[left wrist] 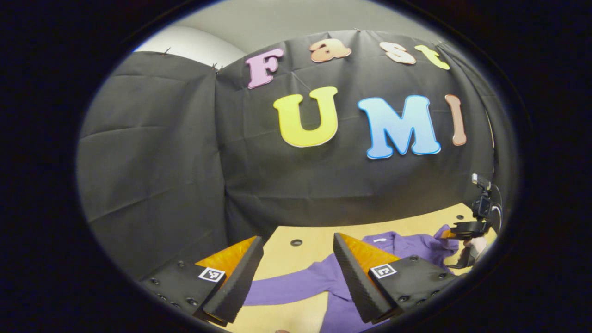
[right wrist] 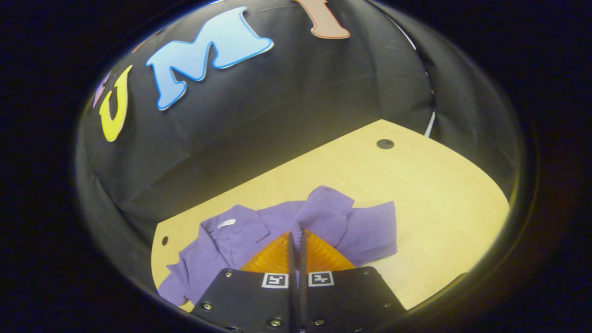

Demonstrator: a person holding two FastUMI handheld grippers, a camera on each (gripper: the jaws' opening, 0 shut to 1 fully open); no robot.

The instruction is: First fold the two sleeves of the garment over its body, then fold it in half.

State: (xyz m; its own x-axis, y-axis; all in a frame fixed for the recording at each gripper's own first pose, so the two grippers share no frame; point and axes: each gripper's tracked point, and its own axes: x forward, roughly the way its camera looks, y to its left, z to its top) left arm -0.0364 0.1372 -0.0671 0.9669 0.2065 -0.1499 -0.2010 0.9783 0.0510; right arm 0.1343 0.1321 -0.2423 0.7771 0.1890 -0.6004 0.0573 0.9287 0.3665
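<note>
A purple long-sleeved garment [left wrist: 402,247] lies spread on the wooden table [left wrist: 305,256], collar toward the wall. One sleeve [left wrist: 286,289] stretches out flat to the side and passes under my left gripper [left wrist: 297,237], which hovers open above it with nothing between its fingers. Farther right, a hand [left wrist: 476,245] holds my right gripper [left wrist: 455,231] at the garment's other sleeve. In the right gripper view the garment [right wrist: 231,236] lies ahead, and the right gripper [right wrist: 298,227] is shut on the other sleeve [right wrist: 323,208], whose cuff end is lifted and bunched at the tips.
The black cloth wall closes the table's far side and both ends. Small round holes [right wrist: 385,144] mark the tabletop. Bare wood [right wrist: 439,203] stretches to the right of the garment in the right gripper view.
</note>
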